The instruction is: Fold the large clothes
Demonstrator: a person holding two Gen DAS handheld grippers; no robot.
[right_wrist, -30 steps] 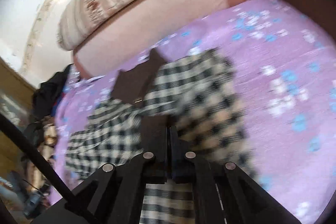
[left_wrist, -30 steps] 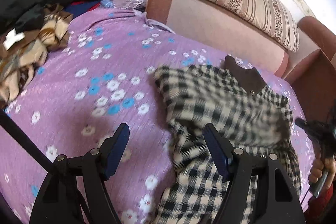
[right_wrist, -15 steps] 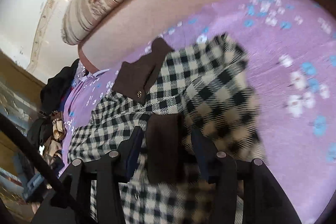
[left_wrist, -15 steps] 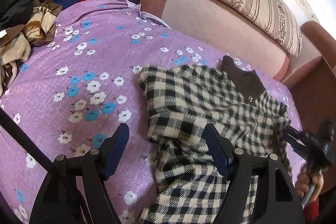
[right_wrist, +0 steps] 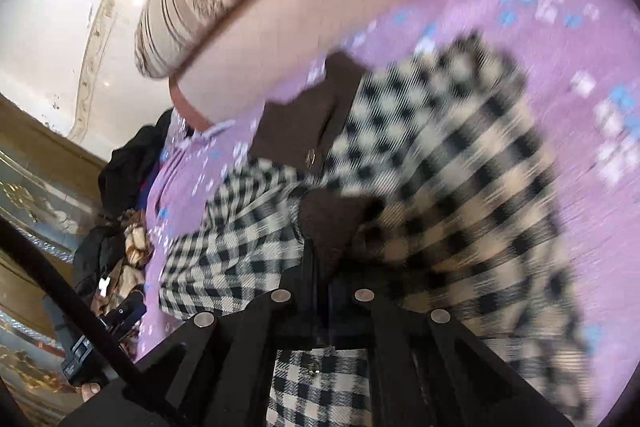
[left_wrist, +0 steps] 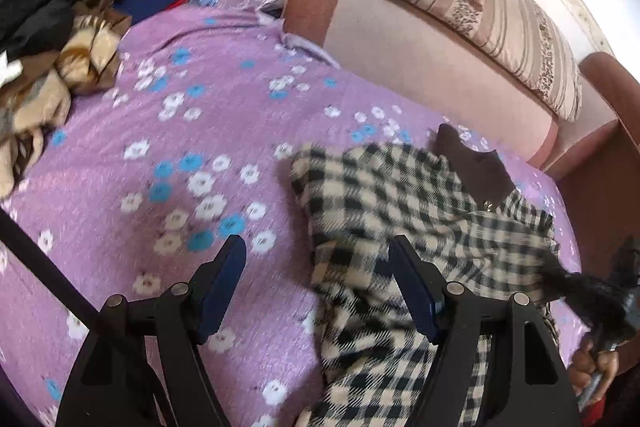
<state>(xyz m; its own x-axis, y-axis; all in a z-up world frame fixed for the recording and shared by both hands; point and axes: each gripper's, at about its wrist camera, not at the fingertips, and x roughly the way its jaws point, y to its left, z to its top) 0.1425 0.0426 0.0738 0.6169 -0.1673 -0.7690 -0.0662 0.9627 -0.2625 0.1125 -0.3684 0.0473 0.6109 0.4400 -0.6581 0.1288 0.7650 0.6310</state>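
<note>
Since a second ago, right gripper (right_wrist: 322,267) has reopened and clamped again on the brown cuff of the black-and-cream checked woollen coat (left_wrist: 400,227), lower centre of frame. Left gripper (left_wrist: 316,283) hangs wide open, empty, at the coat's left edge on the purple flowered sheet (left_wrist: 160,147).

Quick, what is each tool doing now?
Left tool: open, holding nothing.
Right tool: shut on the checked coat's brown trim.

Purple floral bedcover (left_wrist: 168,131) carries a checked coat (left_wrist: 384,211) and heaped clothes (left_wrist: 60,67)
</note>
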